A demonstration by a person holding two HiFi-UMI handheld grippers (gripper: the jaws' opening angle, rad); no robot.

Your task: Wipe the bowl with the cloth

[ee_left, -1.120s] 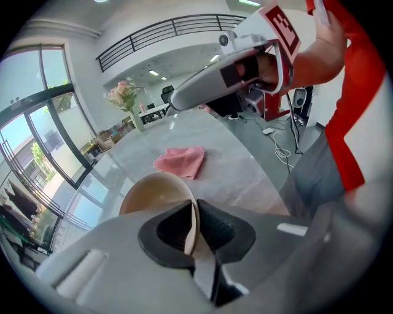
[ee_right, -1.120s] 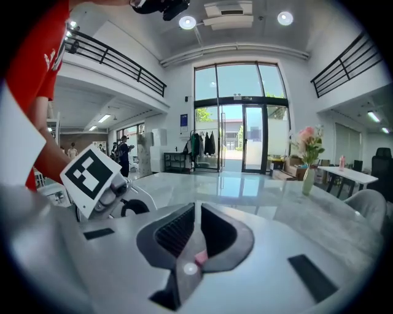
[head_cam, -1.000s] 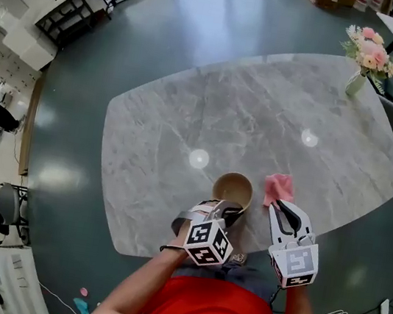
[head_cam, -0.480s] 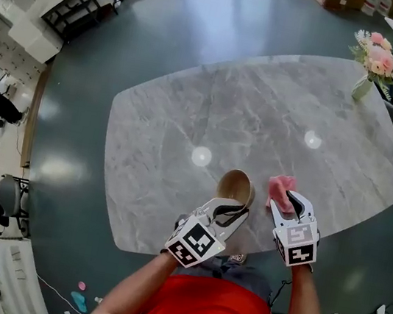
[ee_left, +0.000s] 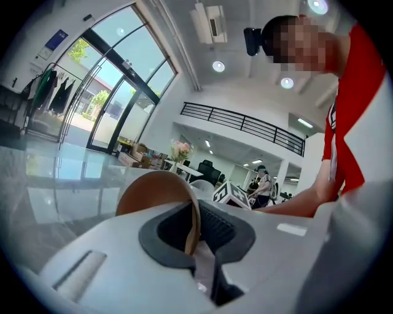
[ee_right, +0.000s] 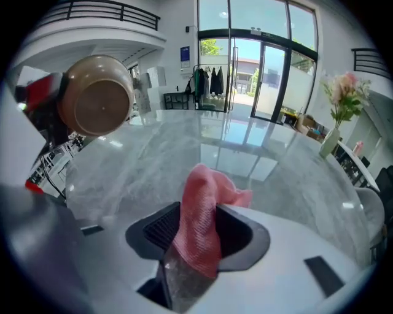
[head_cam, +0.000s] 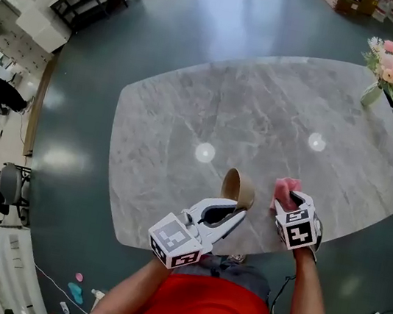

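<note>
A: While the bowl (head_cam: 238, 188) hangs tipped on edge over the bench (head_cam: 189, 114), what does the head view flag?

B: Left tongs (head_cam: 238, 213) carry it by the rim alone. A sideways push from wiping could twist it loose. Right tongs (head_cam: 288, 200) sit over the cloth (head_cam: 286, 187), near the bench's front edge.

A: Left gripper view?

B: Pads pinch the thin wall of the bowl (ee_left: 153, 193). Small bite, so a slip looks possible.

A: Right gripper view?

B: Jaws spread, just been opening. Cloth (ee_right: 198, 233) stands between them, not pressed. Closing on the top fold only could drop it mid-wipe.
</note>
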